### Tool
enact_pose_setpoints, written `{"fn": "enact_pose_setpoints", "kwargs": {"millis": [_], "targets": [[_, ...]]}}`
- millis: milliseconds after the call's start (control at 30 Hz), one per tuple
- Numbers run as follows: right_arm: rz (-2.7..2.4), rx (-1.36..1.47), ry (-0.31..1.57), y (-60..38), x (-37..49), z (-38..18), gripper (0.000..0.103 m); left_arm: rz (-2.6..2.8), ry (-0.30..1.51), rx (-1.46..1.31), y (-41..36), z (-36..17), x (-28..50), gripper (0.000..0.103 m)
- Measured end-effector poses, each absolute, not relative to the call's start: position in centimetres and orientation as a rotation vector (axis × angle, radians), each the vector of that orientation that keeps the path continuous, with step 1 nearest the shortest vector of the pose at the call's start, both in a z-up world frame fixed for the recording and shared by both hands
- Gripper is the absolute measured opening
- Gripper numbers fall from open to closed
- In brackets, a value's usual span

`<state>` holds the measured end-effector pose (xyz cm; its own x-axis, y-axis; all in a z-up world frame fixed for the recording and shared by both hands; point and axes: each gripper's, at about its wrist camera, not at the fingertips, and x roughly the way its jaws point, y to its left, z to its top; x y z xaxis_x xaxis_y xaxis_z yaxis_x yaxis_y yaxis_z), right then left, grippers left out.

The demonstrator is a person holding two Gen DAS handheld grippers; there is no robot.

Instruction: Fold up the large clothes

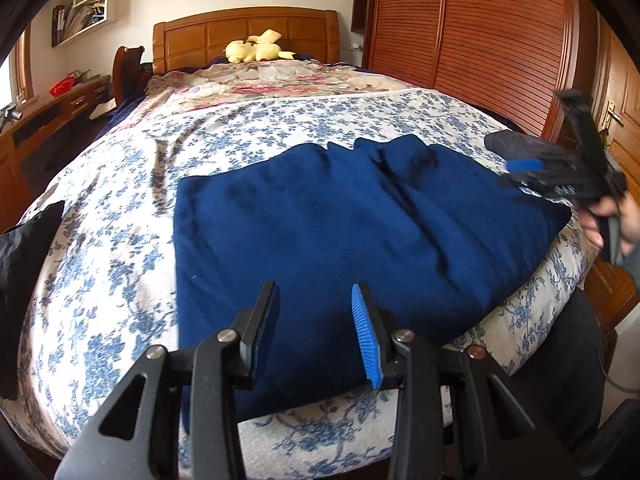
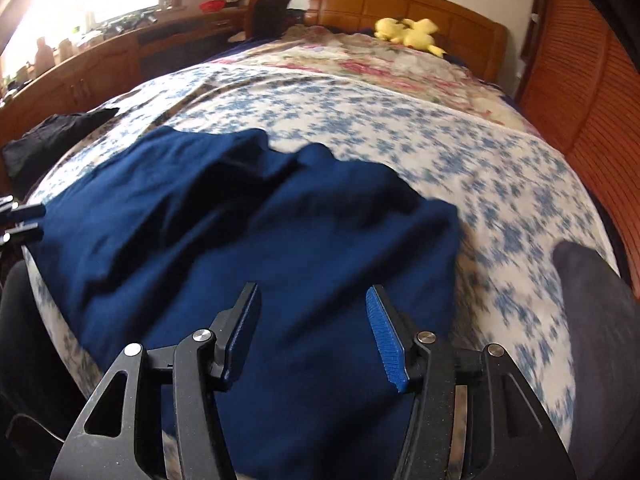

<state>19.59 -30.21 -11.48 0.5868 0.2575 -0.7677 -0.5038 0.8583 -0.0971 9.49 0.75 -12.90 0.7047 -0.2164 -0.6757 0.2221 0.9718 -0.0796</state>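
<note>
A large navy blue garment (image 1: 340,232) lies folded into a rough rectangle on the floral bedsheet (image 1: 120,264), near the foot of the bed. My left gripper (image 1: 316,300) is open and empty, held just above the garment's near edge. My right gripper (image 2: 312,300) is open and empty above the garment (image 2: 260,248) on its right side. The right gripper also shows in the left wrist view (image 1: 532,172), blurred, at the garment's far right corner. The left gripper's fingertips (image 2: 24,220) show at the left edge of the right wrist view.
A black cloth (image 1: 24,256) lies at the bed's left edge, and a dark grey garment (image 2: 600,320) at its right. A yellow plush toy (image 1: 256,46) sits by the wooden headboard (image 1: 244,28). A wooden wardrobe (image 1: 480,40) stands right, a desk (image 1: 48,116) left.
</note>
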Motion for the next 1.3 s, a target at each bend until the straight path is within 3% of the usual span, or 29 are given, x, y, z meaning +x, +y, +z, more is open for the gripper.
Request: {"fn": "enact_pose_setpoints", "kwargs": {"millis": [700, 1300], "targets": [[0.320, -0.173, 0.876, -37.9, 15.3, -13.8, 0.067, -0.355, 0.802, 0.078, -5.6, -13.6, 11.0, 0.036], [0.427, -0.016, 0.954, -38.4, 16.1, -17.2, 0.068, -0.303, 0.893, 0.090, -7.3, -16.5, 12.7, 0.041]]}}
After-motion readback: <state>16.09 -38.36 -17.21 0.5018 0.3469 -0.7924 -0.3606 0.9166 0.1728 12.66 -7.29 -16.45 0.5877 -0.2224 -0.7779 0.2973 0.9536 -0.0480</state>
